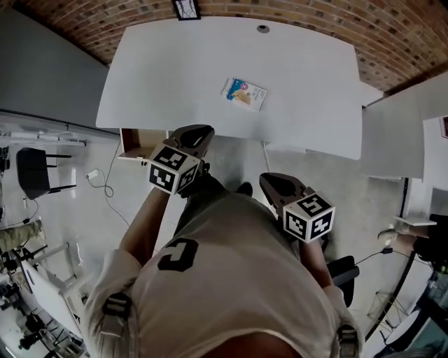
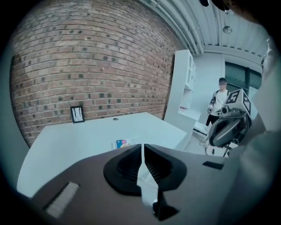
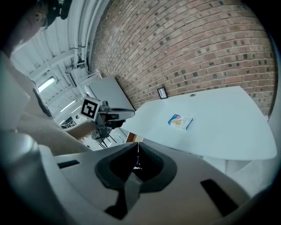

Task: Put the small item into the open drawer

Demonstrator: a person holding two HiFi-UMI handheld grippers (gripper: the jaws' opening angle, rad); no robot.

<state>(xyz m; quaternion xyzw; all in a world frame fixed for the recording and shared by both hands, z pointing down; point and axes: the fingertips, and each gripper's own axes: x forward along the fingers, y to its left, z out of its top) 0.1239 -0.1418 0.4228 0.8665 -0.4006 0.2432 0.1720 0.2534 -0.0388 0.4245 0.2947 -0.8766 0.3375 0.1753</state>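
A small colourful packet (image 1: 244,93) lies flat near the middle of the white table (image 1: 175,63); it also shows as the packet (image 2: 125,143) and the packet (image 3: 180,121) in the two gripper views. The open wooden drawer (image 1: 136,143) sticks out under the table's front left edge, and the right gripper view catches the drawer (image 3: 131,137) too. My left gripper (image 1: 195,131) hangs at the table's front edge beside the drawer, jaws shut and empty. My right gripper (image 1: 277,181) is lower, off the table, also shut and empty. Both are well short of the packet.
A small framed picture (image 1: 185,8) stands at the table's back edge by the brick wall, near a cable hole (image 1: 263,29). A second white table (image 1: 406,133) adjoins at the right. A black chair (image 1: 35,171) stands at the left. A person (image 2: 218,103) stands far off.
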